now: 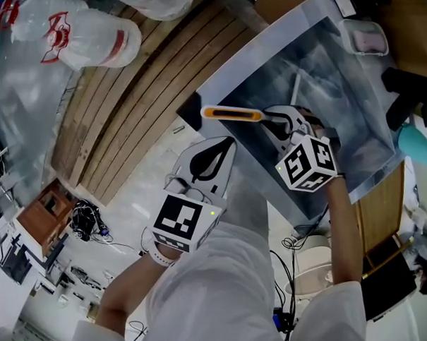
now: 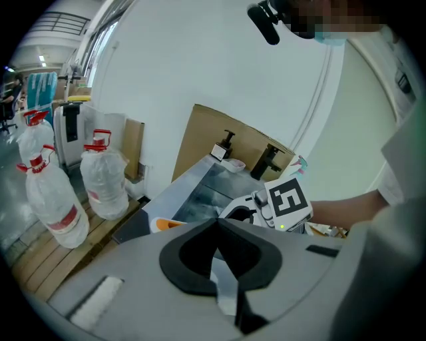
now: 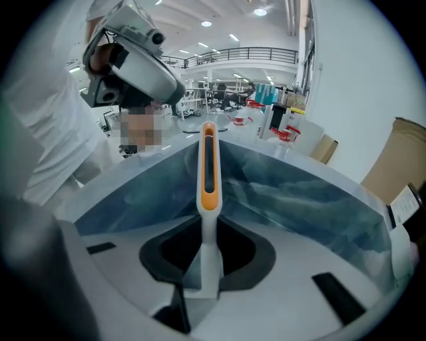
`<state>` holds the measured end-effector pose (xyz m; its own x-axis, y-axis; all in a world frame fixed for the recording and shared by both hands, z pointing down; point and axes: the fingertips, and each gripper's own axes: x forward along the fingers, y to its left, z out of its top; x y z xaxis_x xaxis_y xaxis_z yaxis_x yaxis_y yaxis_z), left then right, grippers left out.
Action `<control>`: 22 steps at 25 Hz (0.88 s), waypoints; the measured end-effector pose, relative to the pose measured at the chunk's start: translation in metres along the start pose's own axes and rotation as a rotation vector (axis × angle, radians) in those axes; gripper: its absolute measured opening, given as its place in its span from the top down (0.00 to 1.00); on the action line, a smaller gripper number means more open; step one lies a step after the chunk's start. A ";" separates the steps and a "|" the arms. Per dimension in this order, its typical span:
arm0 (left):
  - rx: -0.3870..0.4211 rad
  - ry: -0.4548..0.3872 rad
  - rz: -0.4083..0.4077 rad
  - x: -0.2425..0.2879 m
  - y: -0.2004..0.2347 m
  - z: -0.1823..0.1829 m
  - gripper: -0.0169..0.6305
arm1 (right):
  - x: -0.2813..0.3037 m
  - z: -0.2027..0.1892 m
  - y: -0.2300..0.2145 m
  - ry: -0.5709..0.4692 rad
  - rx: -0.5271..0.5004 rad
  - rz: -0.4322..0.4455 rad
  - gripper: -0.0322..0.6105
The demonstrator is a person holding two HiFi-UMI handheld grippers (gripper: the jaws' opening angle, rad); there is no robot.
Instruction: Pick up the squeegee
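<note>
The right tool (image 1: 271,118) grips the squeegee (image 3: 208,166) over the mirror (image 1: 353,125); pickup looks done. The left tool (image 2: 215,225) is closed, empty.

A pale, glossy floor (image 1: 133,184) runs beside a slatted wooden platform (image 1: 146,84) at the left, where large clear water bottles (image 2: 103,176) with red caps stand. Farther back, a sheet of brown cardboard (image 2: 200,140) stands before a plain white wall (image 2: 200,60). Black cables (image 1: 88,221) lie tangled on the floor near a small wooden cabinet (image 1: 38,209). Across the hall, a railed mezzanine (image 3: 233,56) spans the far side under a white ceiling dotted with bright lights (image 3: 259,11). The furniture below is too small to make out.
</note>
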<state>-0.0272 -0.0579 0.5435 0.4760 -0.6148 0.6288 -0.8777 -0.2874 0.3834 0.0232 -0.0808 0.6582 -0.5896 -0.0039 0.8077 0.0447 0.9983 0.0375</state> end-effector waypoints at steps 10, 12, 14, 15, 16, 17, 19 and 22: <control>0.010 -0.021 -0.003 -0.008 -0.007 0.008 0.97 | -0.008 0.001 -0.001 0.005 0.008 -0.027 0.85; 0.018 -0.027 -0.003 -0.012 -0.009 0.011 0.97 | -0.016 0.004 -0.005 -0.002 0.023 -0.057 0.85; 0.027 -0.034 -0.006 -0.015 -0.011 0.014 0.97 | -0.026 0.006 -0.010 -0.012 0.044 -0.094 0.85; 0.032 -0.039 -0.007 -0.017 -0.013 0.017 0.97 | -0.032 0.008 -0.013 -0.020 0.056 -0.114 0.85; 0.036 -0.044 -0.008 -0.019 -0.014 0.019 0.97 | -0.038 0.011 -0.017 -0.030 0.068 -0.135 0.85; 0.040 -0.051 -0.009 -0.021 -0.016 0.022 0.97 | -0.044 0.014 -0.021 -0.041 0.080 -0.158 0.85; 0.049 -0.062 -0.010 -0.027 -0.020 0.028 0.97 | -0.058 0.022 -0.028 -0.066 0.104 -0.205 0.85; 0.071 -0.076 -0.018 -0.033 -0.028 0.035 0.97 | -0.079 0.035 -0.039 -0.115 0.143 -0.275 0.85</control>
<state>-0.0201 -0.0547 0.4881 0.4884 -0.6625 0.5679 -0.8721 -0.3483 0.3437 0.0403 -0.1175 0.5726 -0.6512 -0.2761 0.7069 -0.2375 0.9588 0.1556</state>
